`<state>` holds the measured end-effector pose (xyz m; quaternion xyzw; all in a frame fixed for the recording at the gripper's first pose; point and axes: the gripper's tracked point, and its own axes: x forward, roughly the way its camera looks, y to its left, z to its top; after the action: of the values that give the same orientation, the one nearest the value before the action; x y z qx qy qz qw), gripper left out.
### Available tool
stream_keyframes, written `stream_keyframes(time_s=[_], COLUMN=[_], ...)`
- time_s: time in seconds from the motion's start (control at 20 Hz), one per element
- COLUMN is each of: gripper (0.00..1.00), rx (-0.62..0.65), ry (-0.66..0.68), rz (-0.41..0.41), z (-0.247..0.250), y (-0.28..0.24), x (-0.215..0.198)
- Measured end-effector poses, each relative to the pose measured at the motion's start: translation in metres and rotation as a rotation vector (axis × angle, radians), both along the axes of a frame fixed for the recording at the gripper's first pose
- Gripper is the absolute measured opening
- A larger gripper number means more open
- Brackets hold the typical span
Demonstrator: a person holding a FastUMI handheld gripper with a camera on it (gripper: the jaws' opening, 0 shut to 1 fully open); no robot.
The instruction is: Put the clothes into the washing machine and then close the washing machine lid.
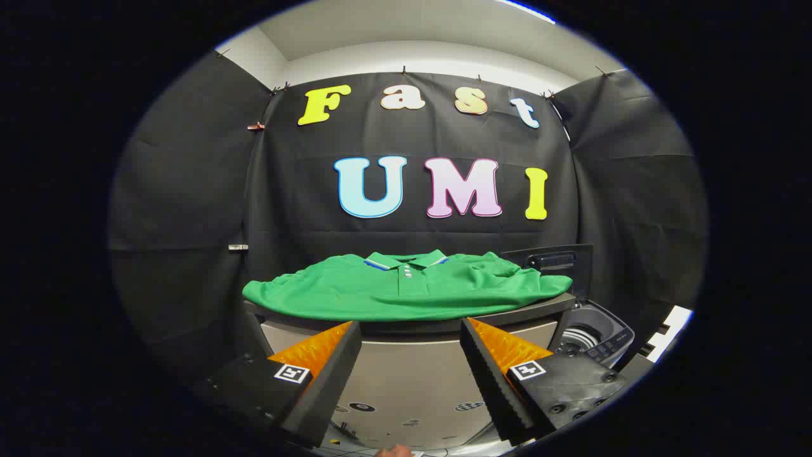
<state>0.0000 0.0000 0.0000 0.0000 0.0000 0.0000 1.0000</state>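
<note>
Black cloth walled the booth on three sides, and a grey table [406, 325] stood in the middle of the frame against the back wall. Across its top lay a green polo shirt [406, 289], spread flat with the collar toward the wall and the sleeves out to either side, probably so an edge could be pinched easily. At the lower right of the frame, just beside the table's end and lower than its top, stood the washing machine [596, 339]; its lid [558, 260] was raised upright behind the tub, leaving the drum open to take the shirt. The gripper [411, 333] hung at the bottom centre, well short of the table, its fingers spread wide with nothing between them. I judged the task had not begun.
</note>
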Motion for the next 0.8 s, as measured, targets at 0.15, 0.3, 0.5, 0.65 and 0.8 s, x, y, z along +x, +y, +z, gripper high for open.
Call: stream_keyframes(time_s=[0.15, 0.3, 0.5, 0.65, 0.8], gripper=[0.98, 0.98, 0.98, 0.98, 0.98], rx=[-0.002, 0.003, 0.009, 0.012, 0.018], ry=[0.002, 0.003, 0.006, 0.01, 0.008], rz=[0.003, -0.001, -0.002, 0.003, -0.002], z=[0.0002, 0.0011, 0.0007, 0.0001, 0.003], y=[0.001, 0.0008, 0.0022, 0.0034, 0.0019], x=[0.0022, 0.0029, 0.004, 0.0043, 0.0062])
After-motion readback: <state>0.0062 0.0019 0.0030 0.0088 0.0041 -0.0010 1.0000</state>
